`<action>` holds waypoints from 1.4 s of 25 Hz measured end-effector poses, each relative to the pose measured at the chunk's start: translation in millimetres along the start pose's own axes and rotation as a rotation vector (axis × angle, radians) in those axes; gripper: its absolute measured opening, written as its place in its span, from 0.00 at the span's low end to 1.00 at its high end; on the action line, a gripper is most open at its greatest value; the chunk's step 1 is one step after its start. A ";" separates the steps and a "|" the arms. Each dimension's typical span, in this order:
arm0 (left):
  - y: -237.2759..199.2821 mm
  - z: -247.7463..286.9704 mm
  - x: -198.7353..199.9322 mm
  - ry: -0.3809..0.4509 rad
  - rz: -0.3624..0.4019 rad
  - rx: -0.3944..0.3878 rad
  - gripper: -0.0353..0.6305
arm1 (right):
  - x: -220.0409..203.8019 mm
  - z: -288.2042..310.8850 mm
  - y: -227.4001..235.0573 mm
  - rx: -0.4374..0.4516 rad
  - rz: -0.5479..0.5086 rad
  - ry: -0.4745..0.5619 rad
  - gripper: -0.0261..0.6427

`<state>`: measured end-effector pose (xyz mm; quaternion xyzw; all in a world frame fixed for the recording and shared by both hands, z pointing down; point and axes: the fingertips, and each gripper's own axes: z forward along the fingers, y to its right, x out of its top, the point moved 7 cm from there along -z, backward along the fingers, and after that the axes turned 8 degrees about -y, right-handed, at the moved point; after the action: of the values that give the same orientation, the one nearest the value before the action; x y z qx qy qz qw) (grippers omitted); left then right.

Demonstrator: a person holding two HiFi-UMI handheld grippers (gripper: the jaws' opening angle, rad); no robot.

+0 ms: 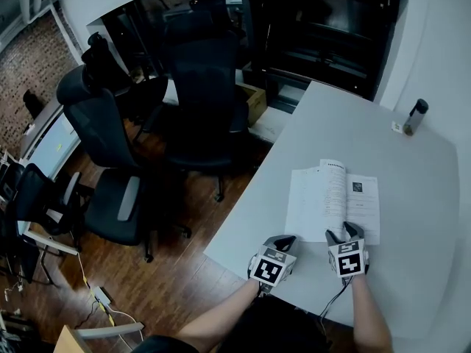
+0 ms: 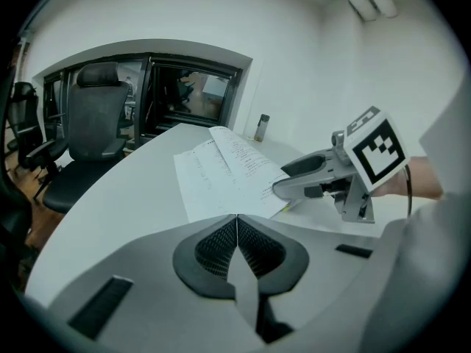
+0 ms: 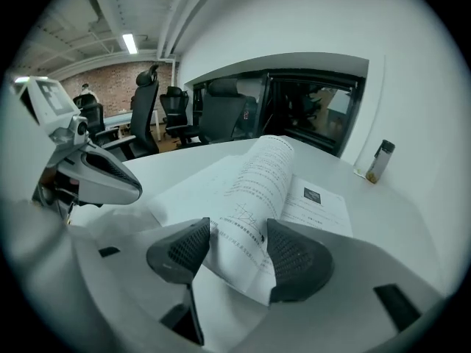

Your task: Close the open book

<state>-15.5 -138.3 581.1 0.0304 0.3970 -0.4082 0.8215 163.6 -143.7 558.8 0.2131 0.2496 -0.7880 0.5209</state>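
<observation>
An open book [image 1: 316, 197] lies flat on the white table [image 1: 412, 219], its printed pages facing up. One page [image 3: 250, 197] near the spine curls upward. My right gripper [image 1: 344, 232] sits at the book's near edge, and in the right gripper view the lifted page's near corner lies in the wide gap of this gripper [image 3: 237, 245]; the pads do not pinch it. My left gripper [image 1: 285, 239] rests just left of the book near the table's edge. In the left gripper view its own jaws [image 2: 237, 223] are shut with nothing between them.
A dark bottle [image 1: 415, 116] stands at the table's far right corner beside a small white item [image 1: 397, 126]. Black office chairs [image 1: 206, 101] crowd the wooden floor beyond the table's left edge. A person's forearms hold both grippers at the near side.
</observation>
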 end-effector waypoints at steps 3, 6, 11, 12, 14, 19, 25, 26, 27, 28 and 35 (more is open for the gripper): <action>7.5 3.1 6.0 0.014 0.014 -0.006 0.06 | -5.0 -5.5 12.1 0.015 0.061 0.011 0.38; 14.4 5.6 9.3 0.008 0.025 -0.006 0.06 | -11.4 -9.9 24.4 0.038 0.136 0.027 0.35; 23.4 11.0 9.9 -0.007 0.035 -0.009 0.06 | -21.5 -22.0 50.1 0.004 0.246 0.074 0.35; 25.1 12.7 10.3 -0.006 0.037 -0.011 0.06 | -22.3 -24.9 56.6 -0.011 0.255 0.080 0.35; 29.4 15.7 11.7 -0.004 0.042 -0.017 0.06 | -25.2 -30.6 70.1 -0.045 0.266 0.084 0.35; 38.5 20.0 17.2 -0.006 0.056 -0.026 0.06 | -33.3 -53.6 100.3 -0.144 0.303 0.118 0.35; 38.2 16.8 17.7 -0.009 0.049 -0.026 0.06 | -3.6 -78.6 88.9 -0.154 0.199 0.222 0.35; 37.9 16.0 17.2 -0.009 0.047 -0.024 0.06 | 3.7 -79.7 80.0 -0.130 0.167 0.238 0.35; 37.2 15.6 16.8 -0.008 0.045 -0.023 0.06 | 10.4 -78.5 69.8 -0.100 0.138 0.245 0.35; 36.1 15.2 16.5 -0.007 0.042 -0.022 0.06 | 15.5 -75.0 58.9 -0.065 0.113 0.243 0.35; 21.1 13.8 16.7 -0.006 0.043 -0.011 0.06 | 18.9 -31.6 -7.7 0.117 0.019 0.133 0.36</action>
<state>13.6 -140.2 573.4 0.0330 0.3960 -0.3885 0.8313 151.9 -135.2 524.0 0.2972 0.2350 -0.7805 0.4973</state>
